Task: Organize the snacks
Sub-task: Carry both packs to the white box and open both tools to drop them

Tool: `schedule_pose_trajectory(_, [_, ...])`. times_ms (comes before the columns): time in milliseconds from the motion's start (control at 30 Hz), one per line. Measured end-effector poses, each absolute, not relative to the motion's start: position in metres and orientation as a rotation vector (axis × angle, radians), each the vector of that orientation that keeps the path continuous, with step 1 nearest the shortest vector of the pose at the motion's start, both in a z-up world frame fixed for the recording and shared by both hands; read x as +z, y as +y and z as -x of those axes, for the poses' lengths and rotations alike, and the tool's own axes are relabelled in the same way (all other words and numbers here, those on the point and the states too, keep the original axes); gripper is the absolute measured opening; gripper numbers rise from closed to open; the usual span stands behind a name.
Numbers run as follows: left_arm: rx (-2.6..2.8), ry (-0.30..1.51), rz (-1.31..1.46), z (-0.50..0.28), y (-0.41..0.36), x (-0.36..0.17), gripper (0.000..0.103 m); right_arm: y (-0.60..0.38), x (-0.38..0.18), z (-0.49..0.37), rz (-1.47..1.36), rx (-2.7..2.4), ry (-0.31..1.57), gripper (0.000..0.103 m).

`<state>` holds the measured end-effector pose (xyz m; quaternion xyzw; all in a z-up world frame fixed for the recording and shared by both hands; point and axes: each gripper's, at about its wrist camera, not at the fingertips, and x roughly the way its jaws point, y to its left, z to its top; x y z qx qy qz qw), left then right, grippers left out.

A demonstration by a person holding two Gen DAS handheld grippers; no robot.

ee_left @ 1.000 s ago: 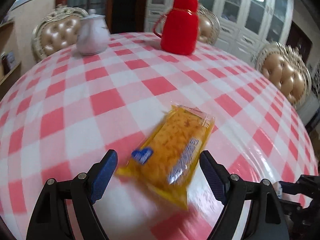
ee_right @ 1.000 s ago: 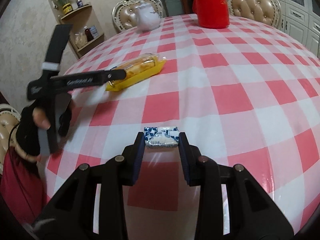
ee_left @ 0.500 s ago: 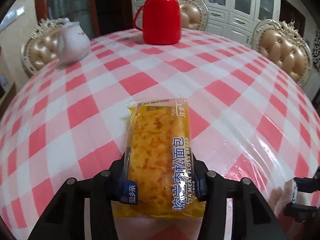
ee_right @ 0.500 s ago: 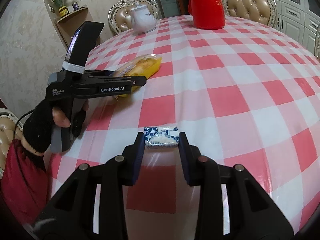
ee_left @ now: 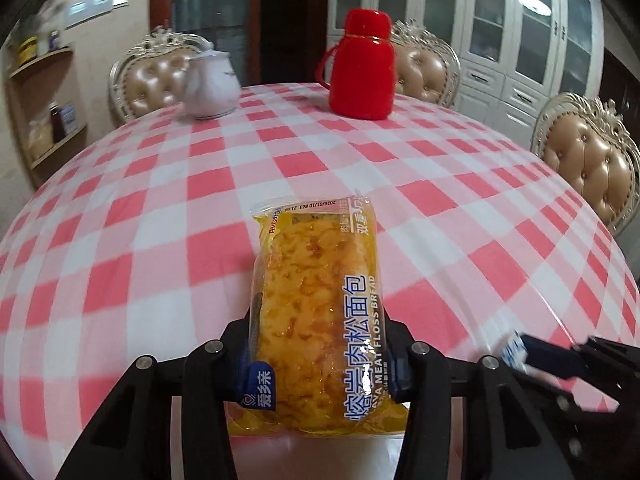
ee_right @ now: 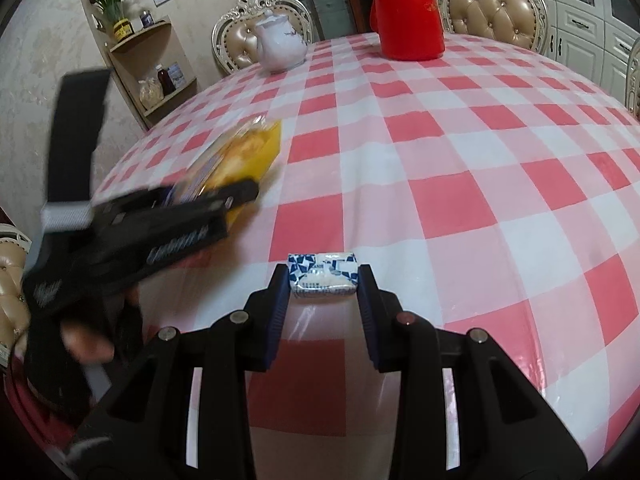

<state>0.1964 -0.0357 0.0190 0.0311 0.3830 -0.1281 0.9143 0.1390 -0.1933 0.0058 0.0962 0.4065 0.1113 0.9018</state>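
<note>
My left gripper (ee_left: 318,344) is shut on a yellow pack of meat floss bread (ee_left: 316,296), held lengthwise and lifted above the red-and-white checked tablecloth (ee_left: 160,208). The same pack (ee_right: 240,152) and the left gripper (ee_right: 236,196) show blurred at the left of the right wrist view. My right gripper (ee_right: 323,280) is shut on a small blue-and-white snack packet (ee_right: 323,276), held near the table's front edge. The right gripper's tips with that packet (ee_left: 514,348) show at the lower right of the left wrist view.
A red thermos jug (ee_left: 362,64) and a white teapot (ee_left: 210,84) stand at the far side of the round table. Padded chairs (ee_left: 588,160) surround it. A corner shelf (ee_right: 156,68) with jars is at the left, white cabinets behind.
My left gripper closed on the bread pack, straightened it and lifted it off the cloth. My right gripper still holds the small packet and has barely moved.
</note>
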Motion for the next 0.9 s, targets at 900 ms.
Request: schedule_pose_trajectory(900, [-0.074, 0.699, 0.214, -0.031, 0.049, 0.033, 0.049, -0.144, 0.024, -0.074, -0.149, 0.364, 0.746, 0.038])
